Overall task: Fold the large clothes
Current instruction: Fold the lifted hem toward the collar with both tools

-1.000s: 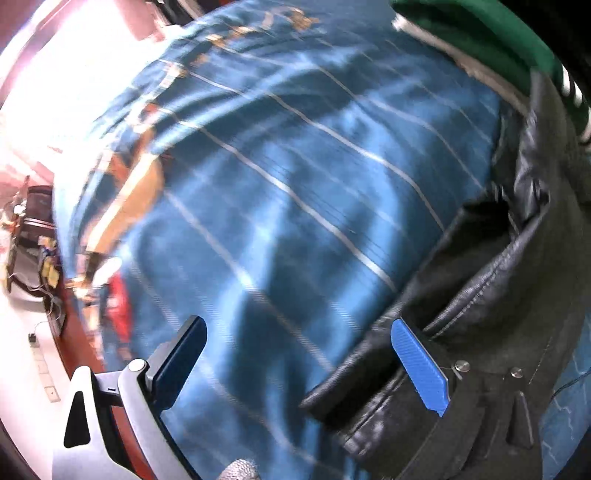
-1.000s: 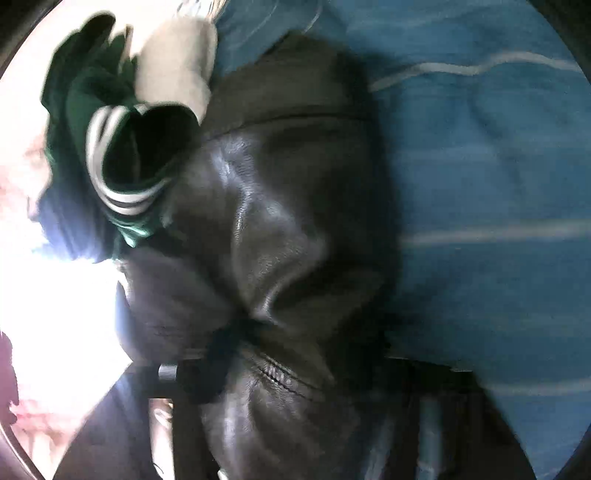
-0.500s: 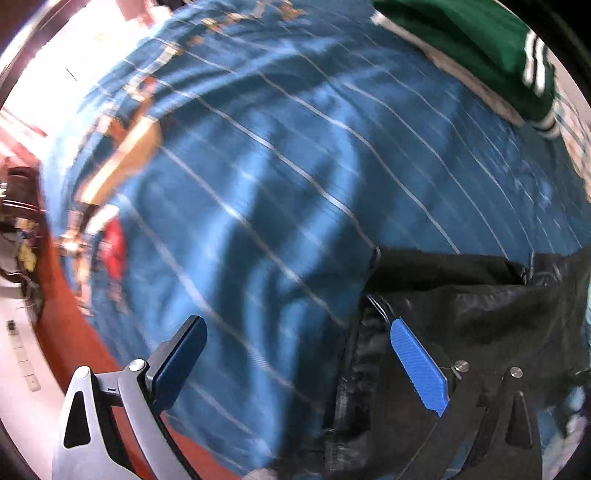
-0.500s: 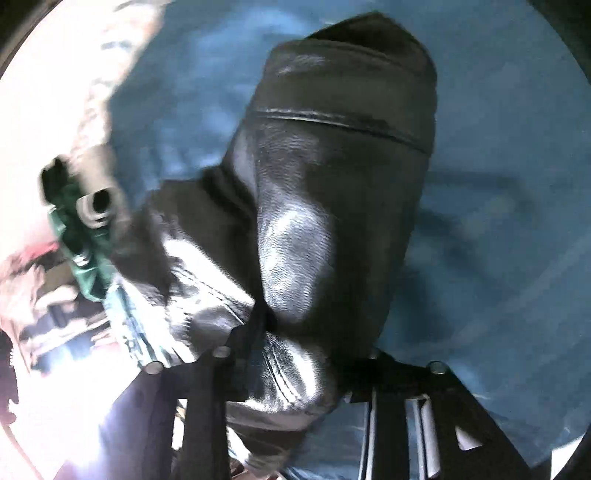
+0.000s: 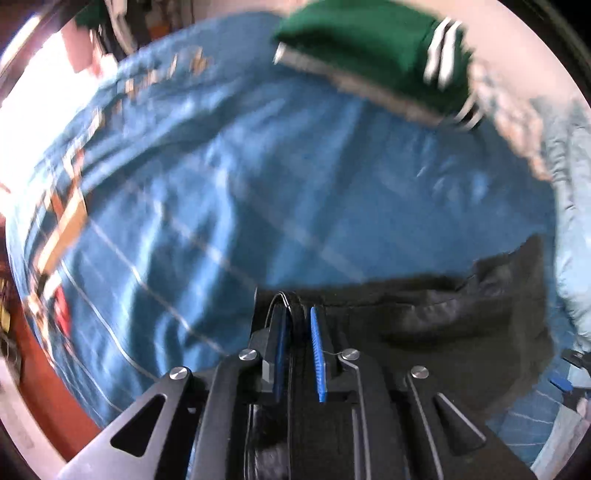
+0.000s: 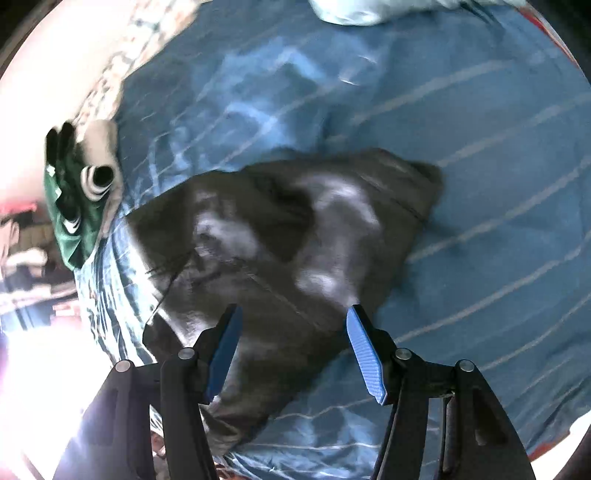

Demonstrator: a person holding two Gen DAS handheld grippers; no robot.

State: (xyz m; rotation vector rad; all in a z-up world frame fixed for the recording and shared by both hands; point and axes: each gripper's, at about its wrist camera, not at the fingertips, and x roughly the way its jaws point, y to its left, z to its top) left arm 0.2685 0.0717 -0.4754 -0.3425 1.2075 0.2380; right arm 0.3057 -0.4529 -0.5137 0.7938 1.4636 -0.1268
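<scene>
1. Jacket, black leather, lies spread on the blue striped bedspread. The left gripper has its fingers clenched on a hem edge of it; half a second ago those fingers stood wide apart with the jacket only under the right one.
2. Right gripper: fingers released, spread wide, hovering above the jacket's near side. Half a second ago they were closed on a bunched fold, and the leather hung in a tall lump; now it is flattened out and wide.
3. Left wrist view: the jacket runs rightward from the pinched edge as a flat dark band; open bedspread lies beyond.
4. Green garment with white cuff stripes rests at the far edge of the bed, well apart from the jacket. In the right wrist view it sits bunched at left, near the jacket's left corner but not touching.
5. Pale blue cloth at the top edge of the right wrist view; too blurred to identify.
6. Count: one black jacket, one green garment, one bedspread, two grippers. Both views motion-blurred.
</scene>
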